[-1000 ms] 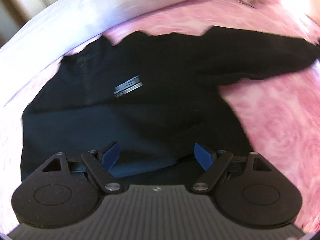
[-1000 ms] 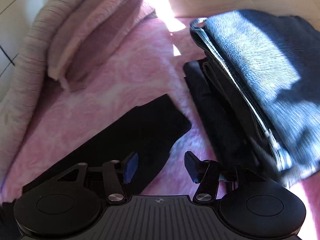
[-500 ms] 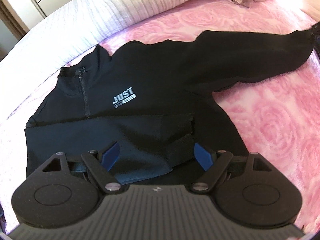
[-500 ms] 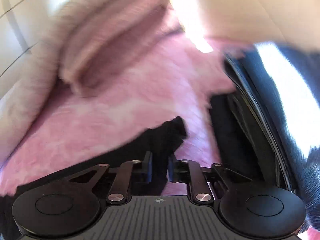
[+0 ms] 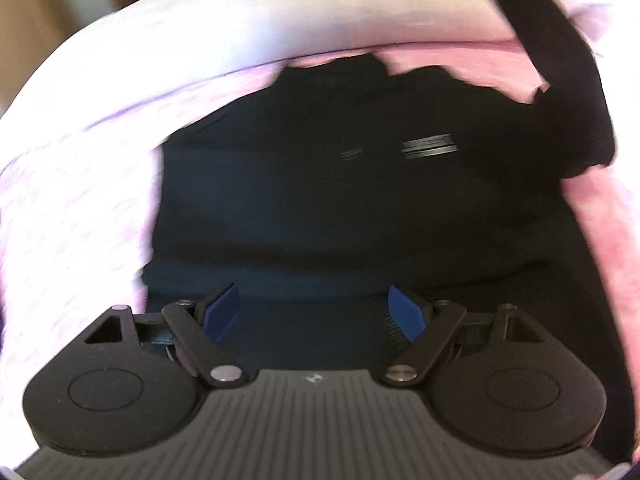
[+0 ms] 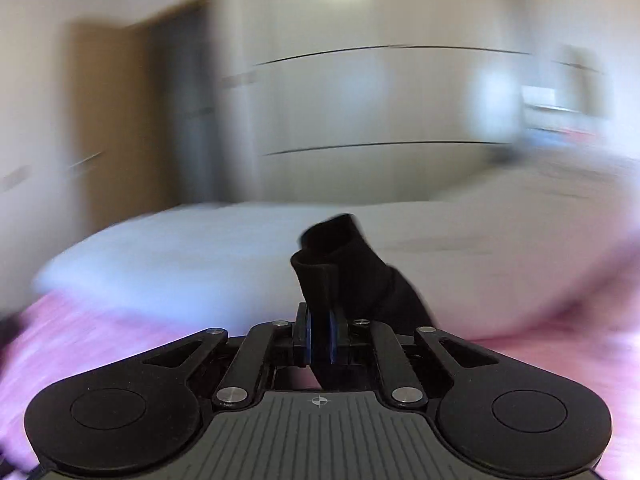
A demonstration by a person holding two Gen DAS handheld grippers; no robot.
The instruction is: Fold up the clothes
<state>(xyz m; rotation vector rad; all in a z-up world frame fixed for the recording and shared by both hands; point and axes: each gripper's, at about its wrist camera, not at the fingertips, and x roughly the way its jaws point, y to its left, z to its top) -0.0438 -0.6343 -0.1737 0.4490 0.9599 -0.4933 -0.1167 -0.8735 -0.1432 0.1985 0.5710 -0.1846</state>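
Pink bedspread (image 5: pixel 608 216), white pillow (image 6: pixel 192 248), blurred wardrobe (image 6: pixel 360 96), wooden door (image 6: pixel 108 120).

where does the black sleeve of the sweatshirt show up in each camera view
Left wrist: the sleeve rises along the upper right edge, lifted off the pink bedspread.
Right wrist: its cuff sits at centre, pinched in the right claw.
Shared landmark: the white pillow.

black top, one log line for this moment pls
right claw shut on sleeve, lifted | left claw open over black top | pink bedspread
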